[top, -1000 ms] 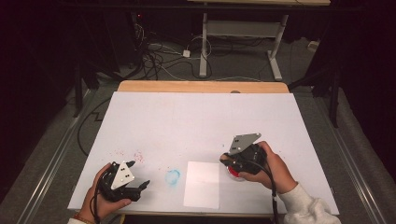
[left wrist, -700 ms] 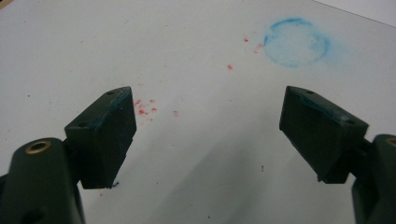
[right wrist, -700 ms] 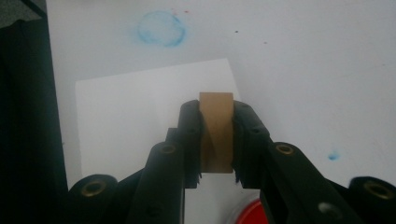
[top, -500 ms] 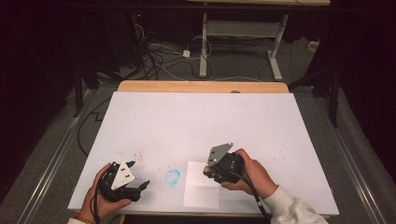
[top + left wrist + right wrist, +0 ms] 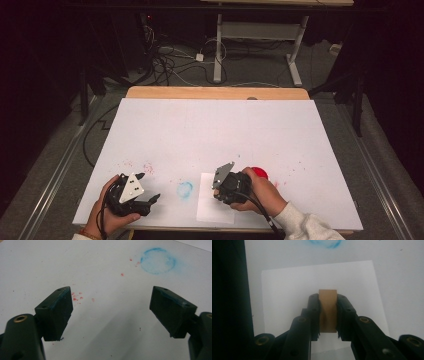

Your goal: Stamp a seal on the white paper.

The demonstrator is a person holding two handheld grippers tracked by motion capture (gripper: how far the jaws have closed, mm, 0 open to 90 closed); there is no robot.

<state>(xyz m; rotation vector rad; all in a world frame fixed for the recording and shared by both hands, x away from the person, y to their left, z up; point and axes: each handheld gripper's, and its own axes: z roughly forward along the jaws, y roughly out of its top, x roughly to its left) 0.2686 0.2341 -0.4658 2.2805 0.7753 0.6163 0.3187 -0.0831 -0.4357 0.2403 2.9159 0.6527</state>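
Block [image 5: 327, 311] over paper sheet [image 5: 287, 302] middle

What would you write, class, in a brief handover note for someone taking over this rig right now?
Left gripper: open, empty, low over the board's near left, by a blue ring mark.
Right gripper: shut on a tan block, over the white paper.
Red pad: on the board just behind the right hand.
Done: block picked up and brought above the paper.
Left: probably press the block onto the paper; the paper looks unmarked.
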